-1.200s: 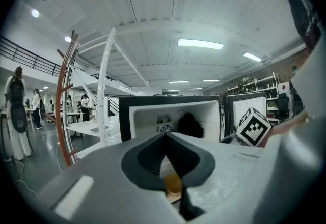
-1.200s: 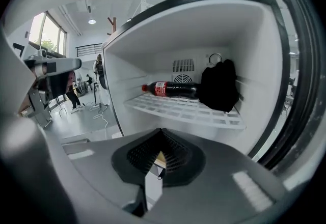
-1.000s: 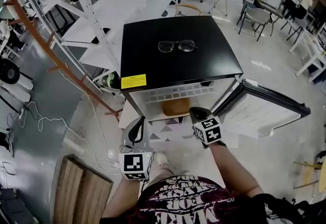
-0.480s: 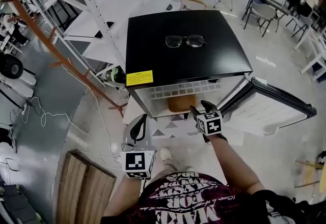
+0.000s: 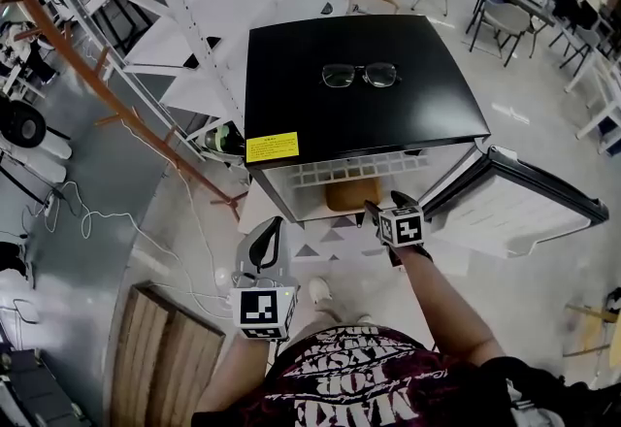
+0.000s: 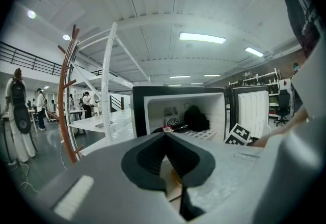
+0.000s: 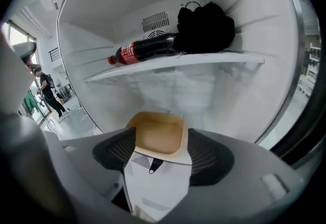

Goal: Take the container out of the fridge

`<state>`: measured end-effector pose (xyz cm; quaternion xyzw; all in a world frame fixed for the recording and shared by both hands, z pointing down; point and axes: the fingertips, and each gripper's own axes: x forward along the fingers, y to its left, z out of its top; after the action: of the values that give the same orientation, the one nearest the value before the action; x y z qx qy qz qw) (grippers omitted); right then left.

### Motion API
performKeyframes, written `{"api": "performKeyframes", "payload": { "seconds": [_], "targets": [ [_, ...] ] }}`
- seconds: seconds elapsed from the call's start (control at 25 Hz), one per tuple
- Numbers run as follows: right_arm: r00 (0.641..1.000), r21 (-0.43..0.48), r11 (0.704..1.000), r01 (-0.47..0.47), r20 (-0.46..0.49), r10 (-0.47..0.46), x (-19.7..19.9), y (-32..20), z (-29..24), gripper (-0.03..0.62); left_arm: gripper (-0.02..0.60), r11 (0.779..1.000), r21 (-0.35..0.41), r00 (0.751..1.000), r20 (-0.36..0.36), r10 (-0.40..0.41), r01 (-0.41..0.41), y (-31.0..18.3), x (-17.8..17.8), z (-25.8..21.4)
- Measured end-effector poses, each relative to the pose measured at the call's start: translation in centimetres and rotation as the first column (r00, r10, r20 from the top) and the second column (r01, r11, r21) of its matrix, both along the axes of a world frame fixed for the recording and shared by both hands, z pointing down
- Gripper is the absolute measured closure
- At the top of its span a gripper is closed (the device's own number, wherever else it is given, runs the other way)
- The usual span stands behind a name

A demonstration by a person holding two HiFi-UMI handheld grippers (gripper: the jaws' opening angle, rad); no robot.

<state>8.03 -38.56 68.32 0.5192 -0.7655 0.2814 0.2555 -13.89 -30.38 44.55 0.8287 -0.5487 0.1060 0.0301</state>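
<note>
A shallow tan container (image 7: 157, 134) sits on the floor of the open fridge (image 5: 291, 178), under the white shelf. My right gripper (image 7: 160, 147) is open at the fridge mouth, one jaw on each side of the container's near edge and apart from it. From above, the right gripper (image 5: 383, 208) reaches into the opening just in front of the container (image 5: 351, 194). My left gripper (image 5: 264, 243) hangs low and left of the fridge, holding nothing. In its own view the left gripper (image 6: 165, 137) is shut and points toward the fridge (image 6: 183, 111).
A cola bottle (image 7: 142, 51) and a black bag (image 7: 205, 27) lie on the fridge shelf (image 7: 178, 62). Glasses (image 5: 360, 75) rest on the black fridge top. The fridge door (image 5: 519, 207) stands open to the right. White racks (image 5: 184, 47) stand at left.
My right gripper has moved forward to the fridge opening, closer to the tan container. The left gripper has stayed low at the left, still shut.
</note>
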Motion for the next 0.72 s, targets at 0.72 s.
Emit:
{"api": "performKeyframes", "payload": {
  "seconds": [0.72],
  "targets": [
    [0.997, -0.118, 0.992, -0.049, -0.058, 0.042, 1.3, -2.3, 5.5, 0.276, 0.581, 1.0, -0.003, 1.0, -0.003, 0.002, -0.002, 0.2, -0.9, 0.0]
  ]
}}
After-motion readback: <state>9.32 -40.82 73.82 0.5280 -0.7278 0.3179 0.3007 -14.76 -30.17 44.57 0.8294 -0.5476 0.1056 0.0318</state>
